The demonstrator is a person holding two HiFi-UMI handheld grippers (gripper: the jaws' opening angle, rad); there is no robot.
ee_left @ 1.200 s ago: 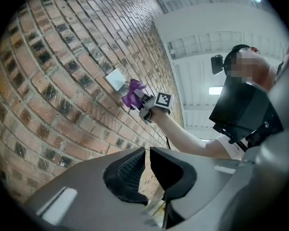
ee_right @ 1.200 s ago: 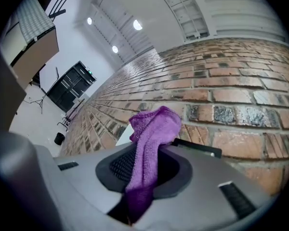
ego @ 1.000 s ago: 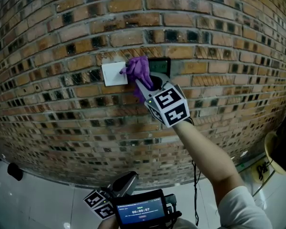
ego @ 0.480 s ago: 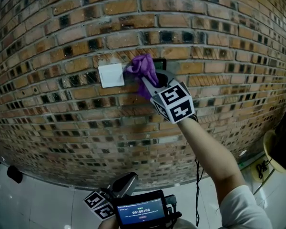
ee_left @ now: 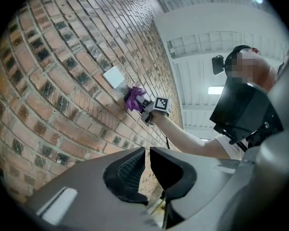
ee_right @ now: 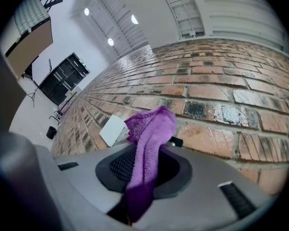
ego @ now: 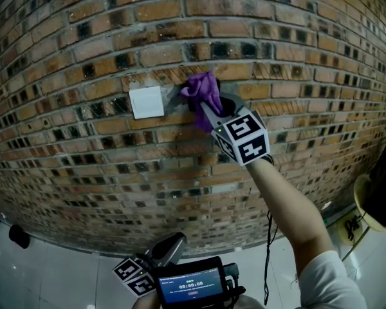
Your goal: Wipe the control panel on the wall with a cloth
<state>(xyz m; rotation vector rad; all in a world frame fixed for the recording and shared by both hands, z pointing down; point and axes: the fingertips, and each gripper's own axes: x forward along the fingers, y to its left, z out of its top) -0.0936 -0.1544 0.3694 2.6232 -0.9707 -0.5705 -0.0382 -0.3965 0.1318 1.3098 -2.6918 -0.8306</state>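
Observation:
My right gripper (ego: 210, 111) is raised to the brick wall (ego: 83, 56) and is shut on a purple cloth (ego: 202, 90). The cloth is pressed against a dark control panel (ego: 228, 100), most of which is hidden behind the cloth and jaws. A white switch plate (ego: 146, 102) sits just left of the cloth and is uncovered. In the right gripper view the cloth (ee_right: 147, 138) hangs between the jaws, a sliver of the dark panel (ee_right: 177, 141) beside it. My left gripper (ego: 170, 248) is held low, away from the wall. Its jaws (ee_left: 147, 165) are together with nothing between them.
A small screen with a timer (ego: 192, 285) sits at the bottom of the head view. A black cable (ego: 267, 250) hangs under the right forearm. A dark object (ego: 18, 234) lies on the glossy floor at left, and a tan object (ego: 368, 205) at right.
My right gripper has slid the cloth to the right along the wall, off the edge of the white plate and over the dark panel. The left gripper has stayed put.

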